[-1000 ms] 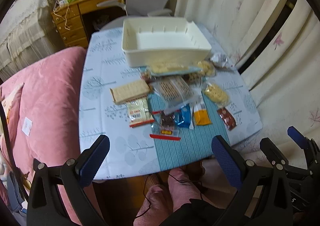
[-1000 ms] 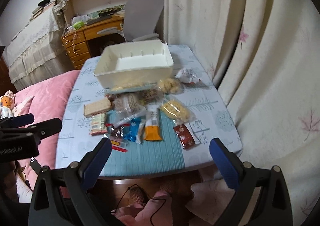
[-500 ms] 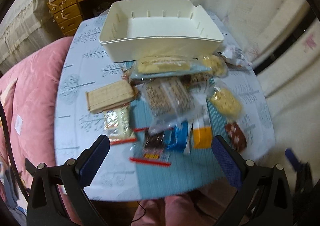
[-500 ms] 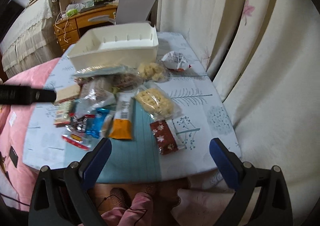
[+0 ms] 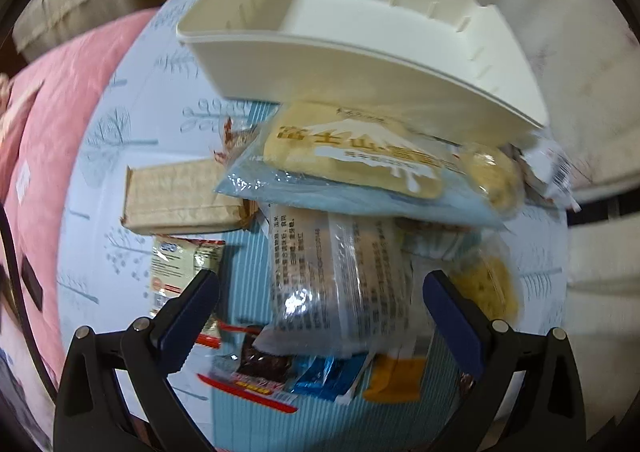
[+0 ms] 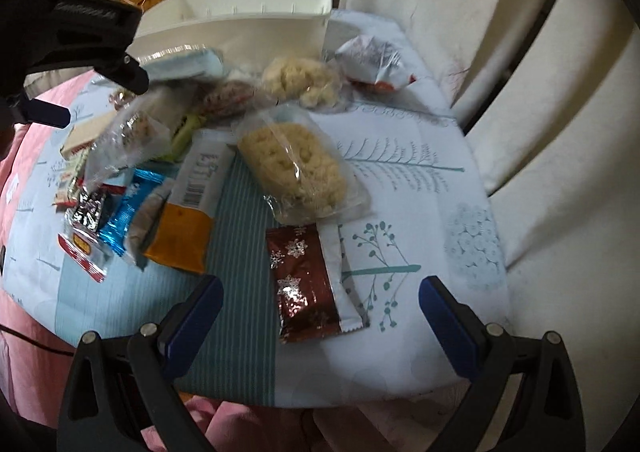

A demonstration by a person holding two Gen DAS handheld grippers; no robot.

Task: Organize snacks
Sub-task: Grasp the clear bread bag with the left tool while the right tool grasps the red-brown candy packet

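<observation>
Left wrist view shows your left claw [image 5: 320, 300] spread wide with nothing between its pads, hovering over one clear bag of printed snacks [image 5: 340, 276] on the worktop [image 5: 120, 132]. Beyond it lie one blue-edged cake packet [image 5: 352, 160] and one tan wafer pack [image 5: 180, 196], then one white bin [image 5: 360, 64]. Your right claw [image 6: 320, 312] is likewise spread, just above one dark red snowflake packet [image 6: 300, 276]; farther off sit two clear bags of puffed rice cakes [image 6: 296, 168].
</observation>
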